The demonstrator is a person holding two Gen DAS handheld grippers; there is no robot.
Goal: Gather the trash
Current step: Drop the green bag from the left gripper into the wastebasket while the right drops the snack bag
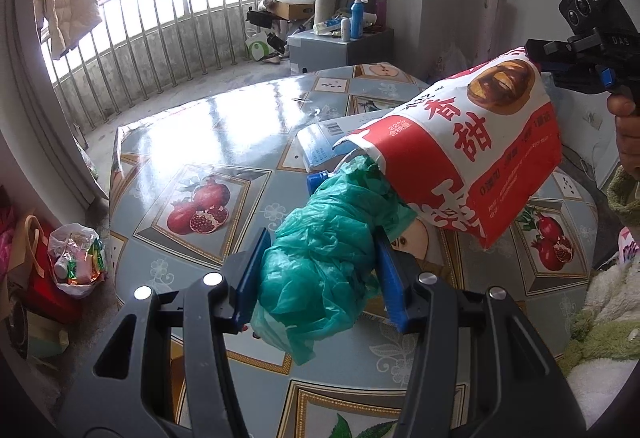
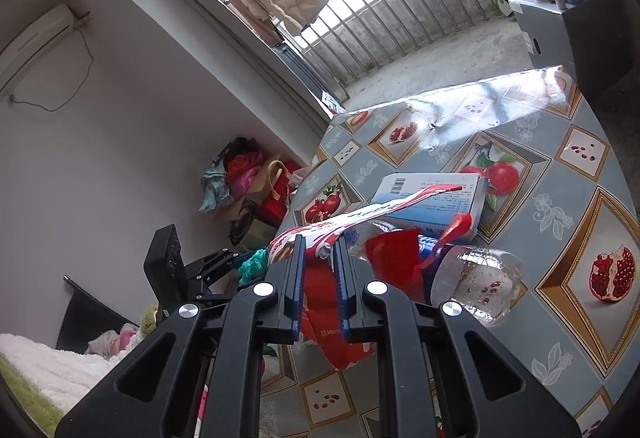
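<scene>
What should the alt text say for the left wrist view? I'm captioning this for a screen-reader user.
The left gripper squeezes a crumpled green plastic bag whose far end enters the mouth of a red-and-white snack pouch. The right gripper holds the pouch up by its top edge above a table with a fruit-patterned cover.

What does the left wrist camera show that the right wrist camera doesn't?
Only the left wrist view shows the left tool clamped on the green plastic bag, whose far end goes into the mouth of the red pouch, and a bag of trash on the floor. Only the right wrist view shows the clear bottle lying on the table, and the air conditioner. Both show the pouch, the blue box, the beige coat and the railing.
</scene>
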